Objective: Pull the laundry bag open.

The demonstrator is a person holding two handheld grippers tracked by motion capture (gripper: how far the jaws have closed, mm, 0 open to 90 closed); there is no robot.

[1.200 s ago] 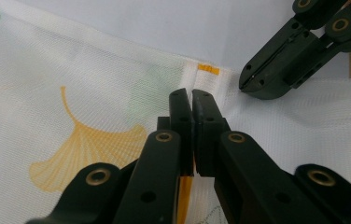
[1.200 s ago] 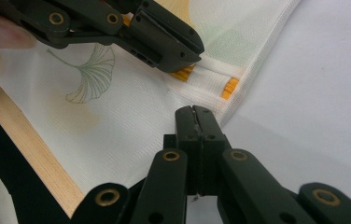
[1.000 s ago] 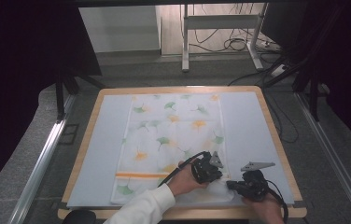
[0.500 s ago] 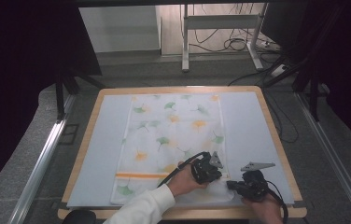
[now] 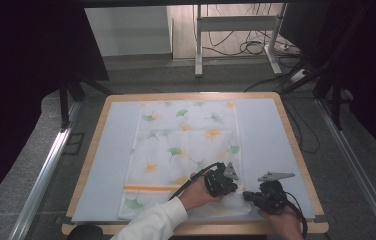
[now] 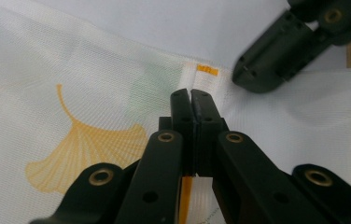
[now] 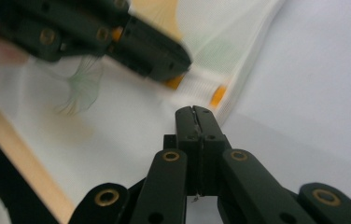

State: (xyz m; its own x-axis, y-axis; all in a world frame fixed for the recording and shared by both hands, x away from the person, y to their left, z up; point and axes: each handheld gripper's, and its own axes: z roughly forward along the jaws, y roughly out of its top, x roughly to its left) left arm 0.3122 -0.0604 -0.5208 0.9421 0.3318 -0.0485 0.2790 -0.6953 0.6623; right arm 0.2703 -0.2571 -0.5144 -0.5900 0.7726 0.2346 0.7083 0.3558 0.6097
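Nothing visibly shifts since the earlier frames: both tongs stay at the cloth's (image 5: 186, 155) near right corner on the table (image 5: 286, 125). Thin and limp, the ginkgo-print cloth looks likely to sag and slide, so its hemmed corner by the orange stripe seems the best hold. Left tongs (image 6: 192, 100) are pressed together, resting on the fabric. Right tongs (image 7: 194, 116) are likewise closed beside the hem; whether either pinches cloth, I cannot tell.
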